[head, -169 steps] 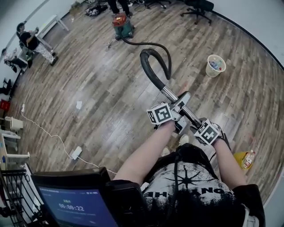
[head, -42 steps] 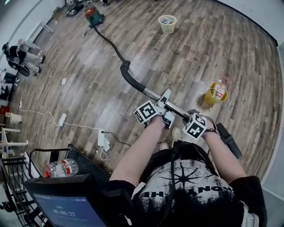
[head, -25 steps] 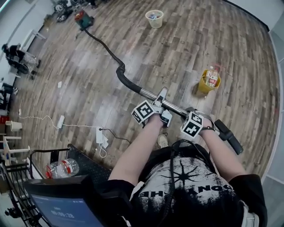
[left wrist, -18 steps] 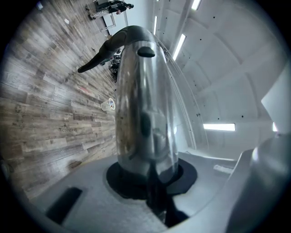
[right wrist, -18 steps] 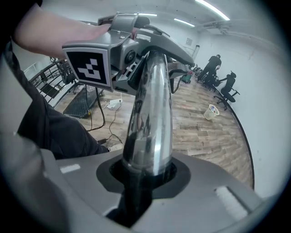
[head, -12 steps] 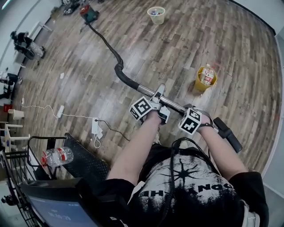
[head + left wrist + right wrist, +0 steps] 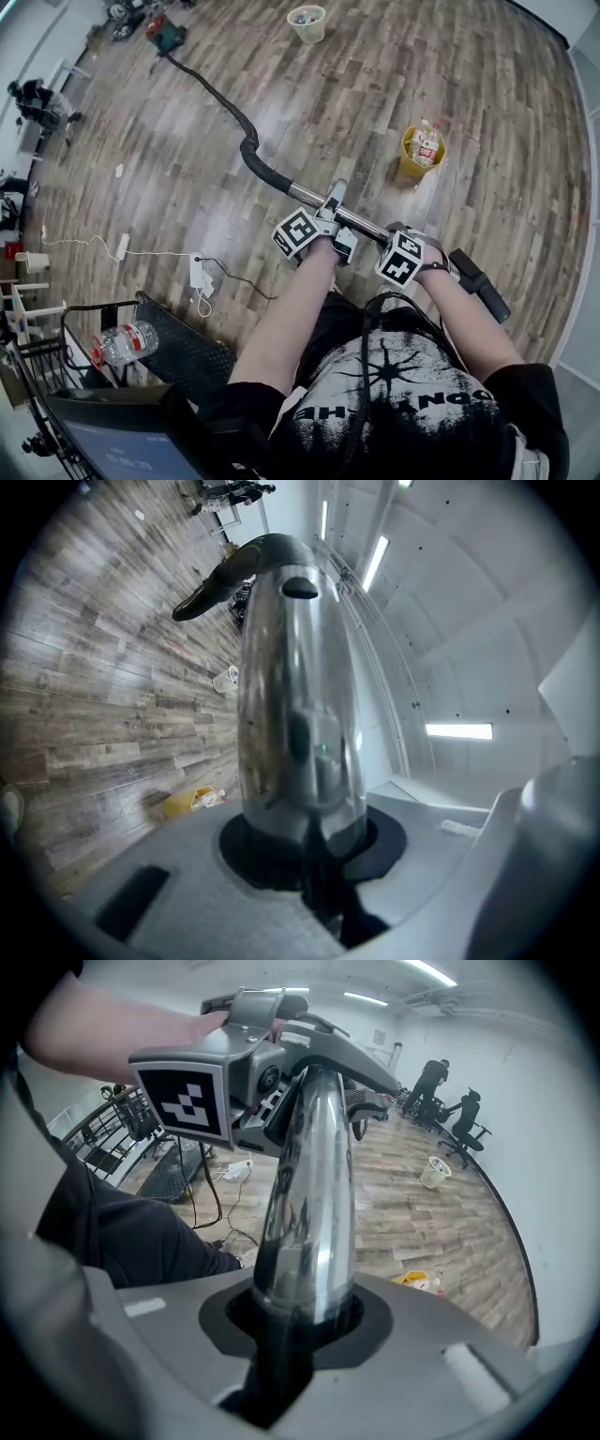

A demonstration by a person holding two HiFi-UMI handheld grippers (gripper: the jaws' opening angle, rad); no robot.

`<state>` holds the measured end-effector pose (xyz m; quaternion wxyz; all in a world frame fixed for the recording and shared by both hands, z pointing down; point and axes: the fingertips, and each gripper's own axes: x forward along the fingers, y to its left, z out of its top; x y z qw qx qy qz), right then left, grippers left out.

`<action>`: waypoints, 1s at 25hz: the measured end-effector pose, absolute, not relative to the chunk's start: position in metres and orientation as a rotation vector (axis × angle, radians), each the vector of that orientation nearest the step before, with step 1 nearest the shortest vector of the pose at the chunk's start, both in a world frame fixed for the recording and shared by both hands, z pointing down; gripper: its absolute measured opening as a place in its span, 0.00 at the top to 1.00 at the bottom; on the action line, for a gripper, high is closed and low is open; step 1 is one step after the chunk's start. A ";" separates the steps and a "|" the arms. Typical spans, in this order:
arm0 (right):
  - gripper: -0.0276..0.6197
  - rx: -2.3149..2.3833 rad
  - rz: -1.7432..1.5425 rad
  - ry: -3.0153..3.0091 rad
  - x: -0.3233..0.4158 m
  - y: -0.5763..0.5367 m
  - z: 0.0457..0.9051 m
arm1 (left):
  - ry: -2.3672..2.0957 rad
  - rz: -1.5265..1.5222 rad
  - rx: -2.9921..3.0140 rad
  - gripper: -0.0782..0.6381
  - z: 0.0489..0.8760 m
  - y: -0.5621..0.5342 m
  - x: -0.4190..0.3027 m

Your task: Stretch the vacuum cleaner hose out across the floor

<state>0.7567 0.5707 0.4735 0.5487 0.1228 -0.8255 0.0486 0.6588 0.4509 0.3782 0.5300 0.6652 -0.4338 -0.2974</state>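
Observation:
The green and red vacuum cleaner (image 7: 164,33) stands far off at the upper left. Its black hose (image 7: 211,94) runs across the floor in a long, gently waved line to a raised bend (image 7: 251,155). There it joins the chrome tube (image 7: 309,198). My left gripper (image 7: 328,221) is shut on that tube, which fills the left gripper view as chrome tube (image 7: 300,705). My right gripper (image 7: 412,249) is shut on the chrome tube (image 7: 305,1213) further back, near the black end piece (image 7: 478,284). The left gripper's marker cube (image 7: 183,1101) shows ahead in the right gripper view.
A yellow bin holding a bottle (image 7: 419,150) stands just beyond the tube. A beige bin (image 7: 307,21) is far off. A power strip with its cable (image 7: 199,274) lies to the left. A wire cart with a bottle (image 7: 122,342) is at my lower left. People sit at the far left (image 7: 37,98).
The hose, looped upward at first, now lies drawn out in a long line. The vacuum cleaner looks farther away. Both grippers keep their hold on the tube.

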 end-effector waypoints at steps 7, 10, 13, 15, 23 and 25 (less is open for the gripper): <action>0.82 0.325 0.168 -1.908 0.759 0.569 0.502 | -0.970 -0.684 1.585 0.80 0.414 0.442 0.663; 0.82 0.316 0.182 -1.891 0.760 0.571 0.517 | -0.954 -0.662 1.571 0.79 0.433 0.443 0.665; 0.82 0.309 0.185 -1.876 0.768 0.570 0.532 | -0.921 -0.614 1.573 0.78 0.451 0.444 0.674; 0.82 0.302 0.186 -1.867 0.775 0.566 0.545 | -0.891 -0.575 1.581 0.76 0.466 0.445 0.680; 0.82 0.255 0.192 -1.814 0.815 0.560 0.619 | -0.880 -0.533 1.495 0.64 0.549 0.467 0.702; 0.82 0.247 0.203 -1.813 0.819 0.564 0.641 | -0.882 -0.511 1.488 0.63 0.572 0.472 0.706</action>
